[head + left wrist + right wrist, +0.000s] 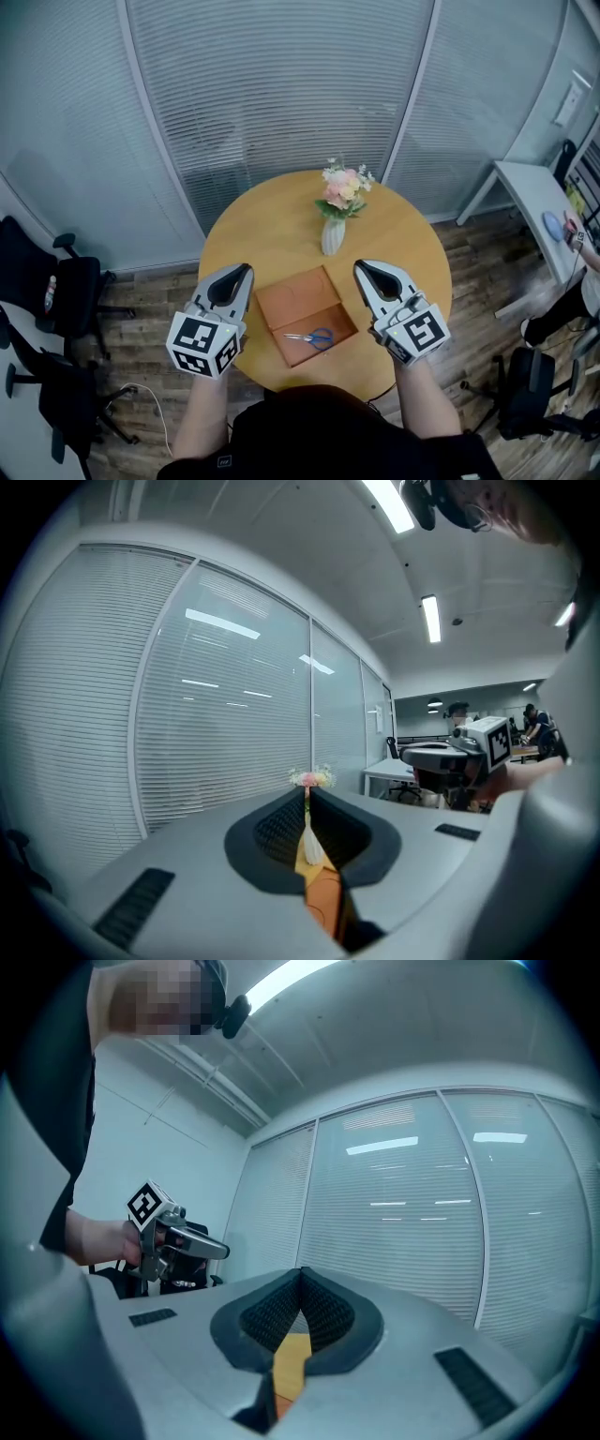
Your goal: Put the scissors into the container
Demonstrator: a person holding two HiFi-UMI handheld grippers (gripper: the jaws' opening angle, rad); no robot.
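Scissors (312, 337) with blue handles lie inside the lower half of an open brown container (279, 349) on a round wooden table (272, 234). My left gripper (246, 270) hovers just left of the container, jaws shut and empty. At the container's right my right gripper (360, 267) is likewise shut on nothing. In the left gripper view the jaws (307, 790) meet at the tips, and the table and container show only through the slit below. The right gripper view also has closed tips (301, 1271). Each gripper view shows the other gripper off to the side.
A white vase of pink flowers (335, 232) stands behind the container near the table's middle. Black office chairs (56, 291) are at the left, and a white desk (539, 202) and another chair (525, 394) at the right. Blinds-covered glass walls (281, 84) curve behind.
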